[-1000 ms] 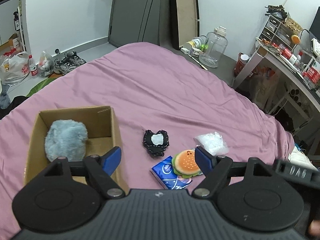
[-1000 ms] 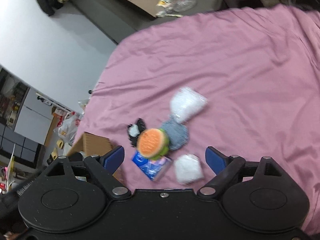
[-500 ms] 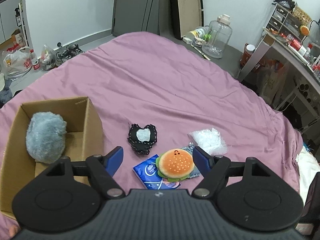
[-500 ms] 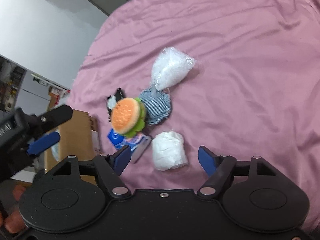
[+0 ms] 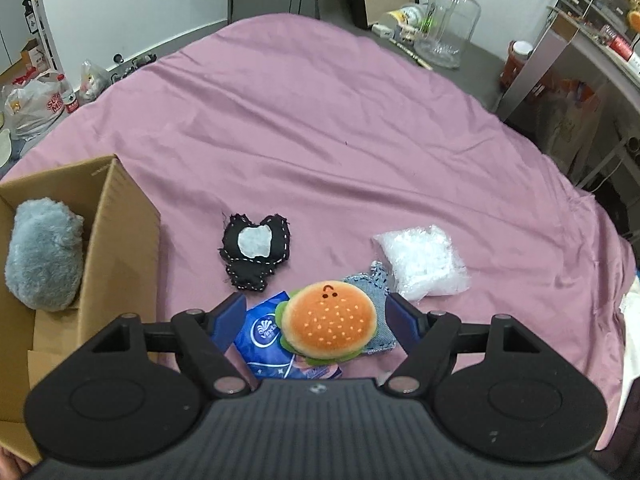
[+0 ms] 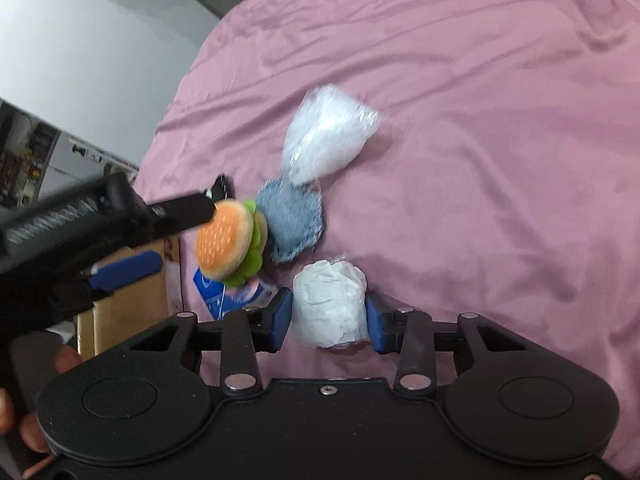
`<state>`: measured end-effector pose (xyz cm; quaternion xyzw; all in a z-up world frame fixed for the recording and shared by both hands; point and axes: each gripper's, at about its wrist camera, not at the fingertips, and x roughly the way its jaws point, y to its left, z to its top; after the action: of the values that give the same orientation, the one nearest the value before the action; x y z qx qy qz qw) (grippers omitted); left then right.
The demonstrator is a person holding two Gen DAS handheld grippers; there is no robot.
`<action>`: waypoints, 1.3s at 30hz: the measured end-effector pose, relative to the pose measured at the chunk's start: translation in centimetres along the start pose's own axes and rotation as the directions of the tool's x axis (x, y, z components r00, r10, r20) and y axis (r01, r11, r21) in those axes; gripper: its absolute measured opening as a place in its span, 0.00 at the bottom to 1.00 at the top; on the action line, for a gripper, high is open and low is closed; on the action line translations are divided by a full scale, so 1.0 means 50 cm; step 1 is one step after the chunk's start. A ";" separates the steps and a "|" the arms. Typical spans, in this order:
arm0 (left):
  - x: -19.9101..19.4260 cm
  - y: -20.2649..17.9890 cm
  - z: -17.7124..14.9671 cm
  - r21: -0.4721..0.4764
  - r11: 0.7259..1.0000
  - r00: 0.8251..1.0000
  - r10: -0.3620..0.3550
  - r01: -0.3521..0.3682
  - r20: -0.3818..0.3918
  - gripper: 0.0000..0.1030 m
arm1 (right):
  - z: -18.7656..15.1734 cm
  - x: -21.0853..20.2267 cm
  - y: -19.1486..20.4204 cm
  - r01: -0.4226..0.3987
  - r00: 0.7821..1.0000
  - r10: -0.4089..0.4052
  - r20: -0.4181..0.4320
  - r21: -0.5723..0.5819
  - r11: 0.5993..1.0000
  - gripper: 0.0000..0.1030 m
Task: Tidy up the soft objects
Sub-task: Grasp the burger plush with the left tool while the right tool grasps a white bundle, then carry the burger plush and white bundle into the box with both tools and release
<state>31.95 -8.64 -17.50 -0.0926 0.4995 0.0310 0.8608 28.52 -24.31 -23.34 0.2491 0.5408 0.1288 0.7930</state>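
The right gripper (image 6: 329, 317) has its blue pads (image 6: 280, 318) pressed against both sides of a white wrapped bundle (image 6: 329, 304), which sits on the pink bedsheet (image 6: 480, 120) between them; the jaws are closed on it. Just ahead of these jaws and to their left lies a round denim patch (image 6: 290, 224), and past that a clear bag of white stuffing (image 6: 326, 136), blurred in this view.

The left gripper (image 5: 316, 316) is spread wide, its blue pads (image 5: 228, 316) on either side of a burger plush (image 5: 328, 324) without touching it. The plush has an orange bun dotted with pale seeds and a small dark curl stitched near the top, with green felt at the rim. It rests on a blue tissue pack (image 5: 264, 336) printed with a white emblem and a word beginning "Vi"; the rest of the word cannot be read. The denim patch (image 5: 370, 288) shows behind the plush toward the right pad, and the clear bag of white stuffing (image 5: 420, 262) lies beyond it to the right. Ahead of the left pad is a black fabric piece (image 5: 256, 256) with white stitching and a white centre. Well to the left of the jaws stands an open cardboard box (image 5: 120, 240) holding a grey fluffy toy (image 5: 44, 256). Small print along the box's top edge is too small to read.

Far beyond the bed, a large clear jug (image 5: 448, 24) stands on the floor, and a plastic bag with red lettering (image 5: 36, 102) sits at far left.
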 end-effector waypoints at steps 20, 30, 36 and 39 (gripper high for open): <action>0.084 -0.018 0.005 -0.053 0.995 0.993 0.083 -0.088 -0.080 0.56 | 0.036 -0.004 -0.044 -0.021 0.999 0.018 0.040 0.075 0.997 0.37; 0.016 -0.006 0.021 -0.081 0.997 0.999 -0.011 0.008 -0.030 0.52 | 0.047 -0.048 -0.005 0.003 0.994 -0.005 0.108 0.023 1.000 0.37; -0.056 0.024 0.019 -0.063 0.997 0.998 -0.051 0.054 0.046 0.52 | 0.036 -0.091 0.051 -0.006 0.988 0.008 0.156 -0.012 1.000 0.37; -0.087 0.048 0.019 -0.063 0.996 0.995 -0.054 0.059 0.088 0.52 | 0.027 -0.113 0.093 -0.018 0.983 0.026 0.182 -0.048 0.999 0.37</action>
<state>30.24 -5.92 -13.57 -0.1336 0.4577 0.0270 0.8786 27.92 -23.44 -15.96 0.2474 0.4598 0.1266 0.8434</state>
